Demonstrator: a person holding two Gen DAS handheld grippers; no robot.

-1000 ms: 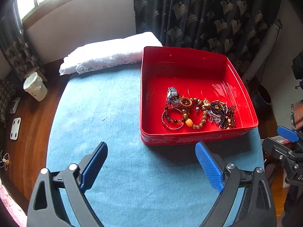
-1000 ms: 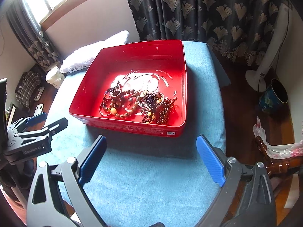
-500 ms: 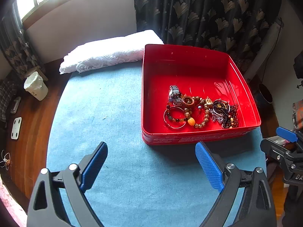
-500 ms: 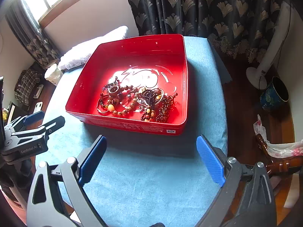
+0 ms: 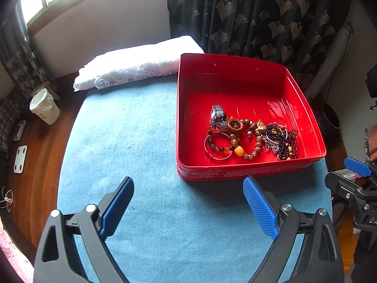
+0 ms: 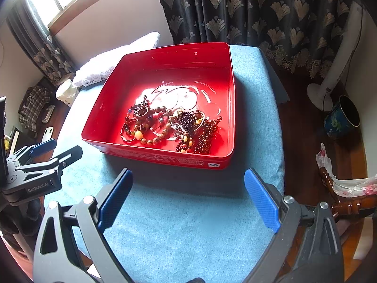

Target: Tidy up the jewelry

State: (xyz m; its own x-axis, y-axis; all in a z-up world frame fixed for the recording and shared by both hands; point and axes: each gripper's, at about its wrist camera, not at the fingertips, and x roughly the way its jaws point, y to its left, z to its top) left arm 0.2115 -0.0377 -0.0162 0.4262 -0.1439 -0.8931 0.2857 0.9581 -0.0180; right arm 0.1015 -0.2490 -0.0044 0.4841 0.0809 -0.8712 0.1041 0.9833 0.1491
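Note:
A red tin tray sits on a table under a blue cloth. Near the tray's front wall lies a tangled heap of jewelry: bead bracelets, a metal watch band, a wooden ring, a dark bead necklace. My left gripper hovers open over the cloth, just short of the tray's front left corner, holding nothing. In front of the tray's near wall my right gripper is also open and holds nothing. Each gripper shows at the edge of the other's view.
A folded white lace cloth lies at the table's far edge, left of the tray. Dark patterned curtains hang behind. On the wooden floor stand a white bin, a fan and a blue pot.
Both grippers have drifted slightly, so the tray sits a little higher and farther in each view. The jaws stay wide apart and the jewelry has not moved.

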